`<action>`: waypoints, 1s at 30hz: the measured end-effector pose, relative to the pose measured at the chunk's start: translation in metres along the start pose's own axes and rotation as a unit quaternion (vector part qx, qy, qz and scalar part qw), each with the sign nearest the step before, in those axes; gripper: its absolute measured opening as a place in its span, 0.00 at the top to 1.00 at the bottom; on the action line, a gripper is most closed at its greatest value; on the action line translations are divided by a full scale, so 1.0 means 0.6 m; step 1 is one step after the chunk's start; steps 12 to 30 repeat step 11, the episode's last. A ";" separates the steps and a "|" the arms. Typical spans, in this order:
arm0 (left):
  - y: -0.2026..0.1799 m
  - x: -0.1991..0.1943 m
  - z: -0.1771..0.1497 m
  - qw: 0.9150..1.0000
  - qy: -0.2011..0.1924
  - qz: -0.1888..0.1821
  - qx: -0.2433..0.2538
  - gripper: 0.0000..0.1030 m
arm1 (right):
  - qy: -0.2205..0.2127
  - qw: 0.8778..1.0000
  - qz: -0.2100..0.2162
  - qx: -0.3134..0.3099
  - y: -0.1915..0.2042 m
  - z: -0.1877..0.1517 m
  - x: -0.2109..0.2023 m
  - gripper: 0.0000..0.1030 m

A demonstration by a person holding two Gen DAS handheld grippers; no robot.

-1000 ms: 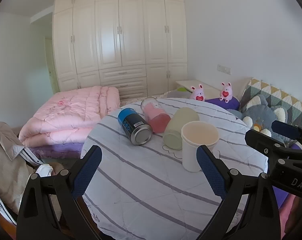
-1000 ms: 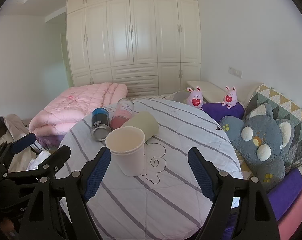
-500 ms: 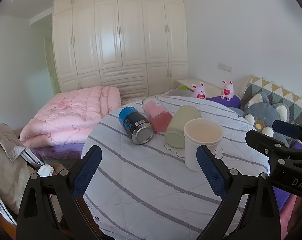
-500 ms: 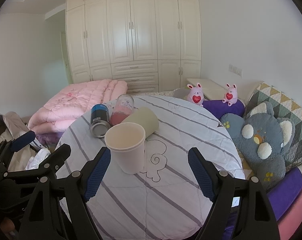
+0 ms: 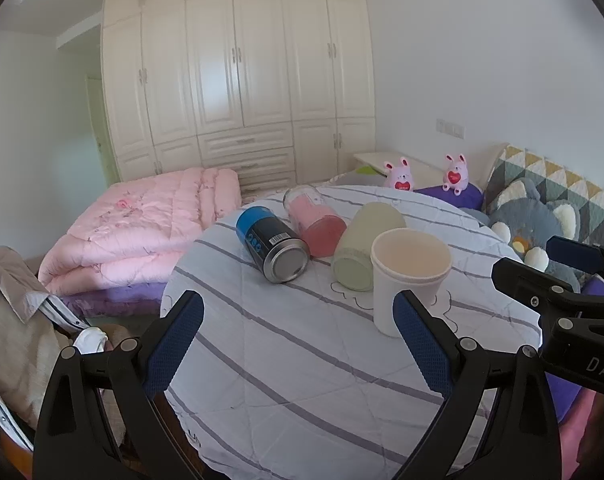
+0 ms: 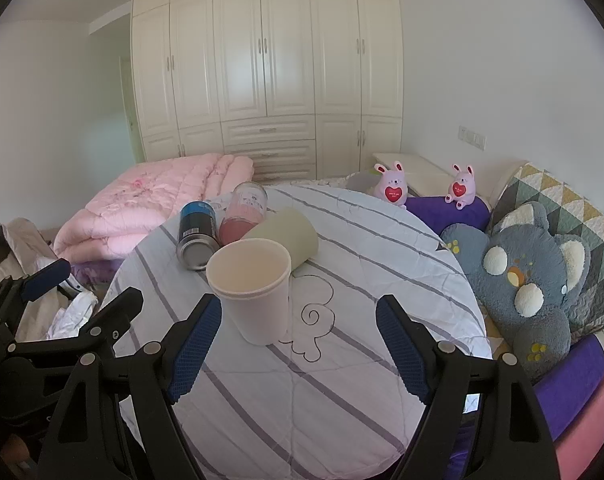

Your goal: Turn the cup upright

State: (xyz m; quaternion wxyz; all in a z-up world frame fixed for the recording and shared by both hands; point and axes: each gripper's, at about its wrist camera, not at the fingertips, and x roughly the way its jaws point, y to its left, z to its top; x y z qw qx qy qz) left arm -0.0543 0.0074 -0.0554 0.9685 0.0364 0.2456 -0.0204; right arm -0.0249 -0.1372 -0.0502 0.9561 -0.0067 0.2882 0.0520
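Note:
A white cup [image 5: 406,280] stands upright, mouth up, on the round table with a striped cloth [image 5: 302,360]; it also shows in the right wrist view [image 6: 254,292]. Behind it lie a pale green cup [image 5: 366,252] [image 6: 290,236], a pink-filled clear cup [image 5: 314,220] [image 6: 244,216] and a blue can [image 5: 272,244] [image 6: 196,236], all on their sides. My left gripper [image 5: 298,344] is open and empty, short of the cups. My right gripper [image 6: 298,344] is open and empty, just short of the white cup.
A folded pink quilt [image 5: 142,224] lies left of the table. A grey plush toy [image 6: 534,276], purple cushion [image 6: 446,208] and two pink bunny toys [image 6: 390,186] sit to the right. Clothes [image 5: 14,320] are piled at the near left. White wardrobes [image 5: 242,72] fill the back wall.
Both grippers have shifted slightly, so the table and cups sit a little nearer and higher in view. The cups have not moved. Both grippers stay open.

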 end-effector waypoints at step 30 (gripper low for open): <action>0.006 0.010 -0.007 1.000 0.000 0.009 0.006 0.06 | 0.012 1.000 0.007 -0.005 0.005 -0.003 0.015 0.21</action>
